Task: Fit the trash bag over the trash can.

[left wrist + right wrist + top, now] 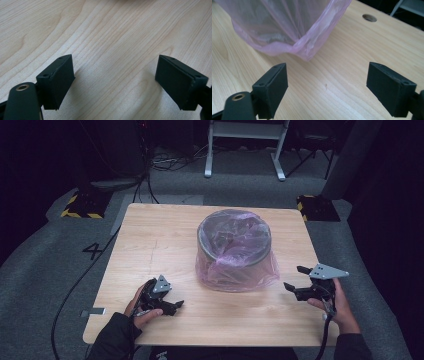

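Observation:
A round grey bin (234,240) stands at the middle of the wooden table (150,245), lined and draped with a thin pink plastic bag (239,270) that hangs over its sides to the tabletop. My left gripper (176,306) rests low at the near left, open, with bare wood (115,50) between its pads. My right gripper (295,280) is held at the near right, open, pointing at the bag's lower corner (308,53), a short way from it and touching nothing.
A round hole (369,17) is cut in the tabletop beyond the bag in the right gripper view. Grey carpet surrounds the table, with cables (95,265) on the left, yellow-black striped blocks (82,205) at the far corners and a white frame (245,145) behind.

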Available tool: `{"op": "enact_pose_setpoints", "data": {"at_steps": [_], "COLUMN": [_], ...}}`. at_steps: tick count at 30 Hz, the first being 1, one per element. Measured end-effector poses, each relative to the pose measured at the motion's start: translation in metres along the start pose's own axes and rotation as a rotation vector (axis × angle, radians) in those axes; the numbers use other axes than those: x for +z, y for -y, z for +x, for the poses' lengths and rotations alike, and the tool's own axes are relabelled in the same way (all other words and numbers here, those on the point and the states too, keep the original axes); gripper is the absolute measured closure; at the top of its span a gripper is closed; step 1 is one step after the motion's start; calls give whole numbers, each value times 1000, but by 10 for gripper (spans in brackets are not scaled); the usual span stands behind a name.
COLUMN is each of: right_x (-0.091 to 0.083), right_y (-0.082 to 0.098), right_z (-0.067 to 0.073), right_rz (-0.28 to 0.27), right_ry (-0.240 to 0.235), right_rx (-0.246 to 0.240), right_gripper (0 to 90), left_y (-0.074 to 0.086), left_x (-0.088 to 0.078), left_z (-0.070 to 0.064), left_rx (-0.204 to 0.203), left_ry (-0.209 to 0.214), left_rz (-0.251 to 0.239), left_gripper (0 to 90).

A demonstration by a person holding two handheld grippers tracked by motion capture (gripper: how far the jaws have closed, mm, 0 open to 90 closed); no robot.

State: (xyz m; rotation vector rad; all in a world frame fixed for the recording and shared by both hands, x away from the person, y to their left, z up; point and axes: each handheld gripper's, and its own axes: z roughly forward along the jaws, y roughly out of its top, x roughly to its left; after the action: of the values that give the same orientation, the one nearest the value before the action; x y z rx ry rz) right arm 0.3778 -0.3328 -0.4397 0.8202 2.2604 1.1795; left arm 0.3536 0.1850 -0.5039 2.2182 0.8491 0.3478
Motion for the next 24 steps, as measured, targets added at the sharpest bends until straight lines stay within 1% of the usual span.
{"op": "enact_pose_setpoints", "data": {"at_steps": [1,4,7,9,11,18,24], "right_x": [-3,-8,-11,-13,-13,-16,-18], "right_y": [-2,-8,-14,-18,-22,-36,-52], "right_z": [-1,-1,0,0,0,-1,-3], "right_rz": [-17,-48,-69,-85,-92,-128,-148], "right_ry": [8,14,23,15,23,29,44], "right_rx": [2,4,-2,-4,-9,-5,-20], "right_gripper": [173,173,173,173,173,173,174], "left_y": [0,0,0,0,0,0,0], "left_x": [0,0,0,0,0,0,0], "left_z": [0,0,0,0,0,0,0], "left_rx": [0,-1,-1,0,-1,-1,-1], "left_ry": [-1,-1,-1,-1,-1,-1,-1], "left_rz": [1,2,1,1,1,1,1], "left_gripper": [151,148,148,148,148,148,148]}}
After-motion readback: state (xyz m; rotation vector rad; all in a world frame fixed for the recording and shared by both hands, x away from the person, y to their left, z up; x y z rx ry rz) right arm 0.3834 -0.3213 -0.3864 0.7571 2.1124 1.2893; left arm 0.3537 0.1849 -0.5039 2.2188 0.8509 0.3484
